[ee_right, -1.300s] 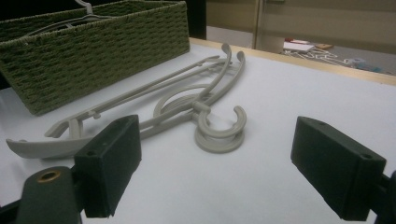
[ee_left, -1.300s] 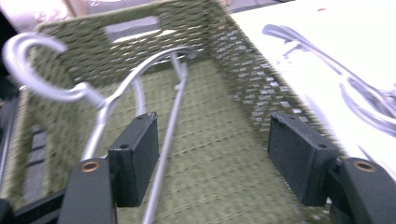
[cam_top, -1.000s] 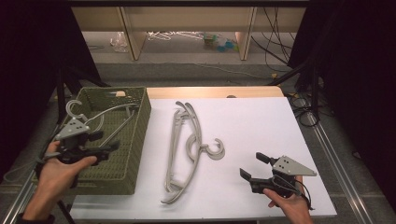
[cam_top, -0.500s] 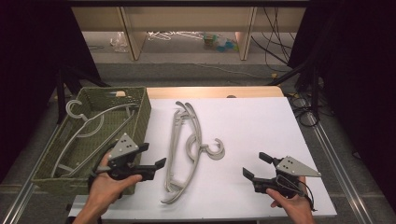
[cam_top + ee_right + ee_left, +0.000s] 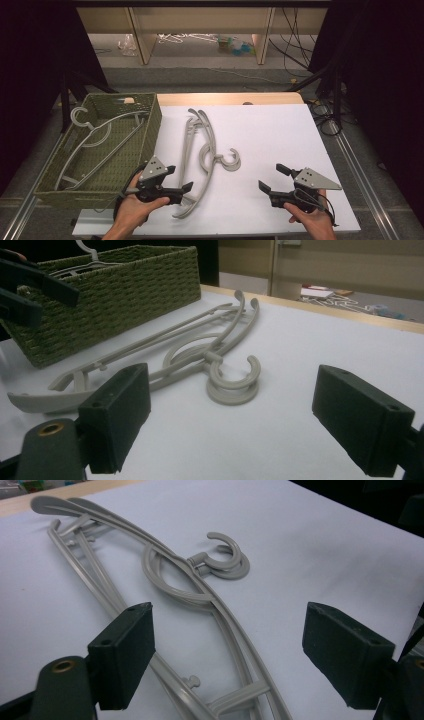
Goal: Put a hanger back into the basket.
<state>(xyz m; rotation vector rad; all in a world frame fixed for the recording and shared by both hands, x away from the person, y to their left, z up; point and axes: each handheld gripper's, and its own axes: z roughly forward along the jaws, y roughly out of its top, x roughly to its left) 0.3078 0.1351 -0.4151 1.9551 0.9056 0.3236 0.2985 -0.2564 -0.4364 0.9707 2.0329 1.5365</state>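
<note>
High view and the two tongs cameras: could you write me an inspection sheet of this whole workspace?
Surface: white tabletop, wooden strip along its far edge.
Job's things: grey hangers stacked on the tabletop; green woven basket at left holding a hanger.
Clutter: nothing seen on the table.
Tongs: left tongs open, jaws near the stack's lower end; right tongs open, holding nothing.
Cables: a cable loops by the right hand; floor cables at right.
Surroundings: dark curtains; shelf unit behind, small items beneath.

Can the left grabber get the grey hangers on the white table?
Probably yes. The left gripper is open right beside the grey hangers, jaws facing them, with nothing in between.
</note>
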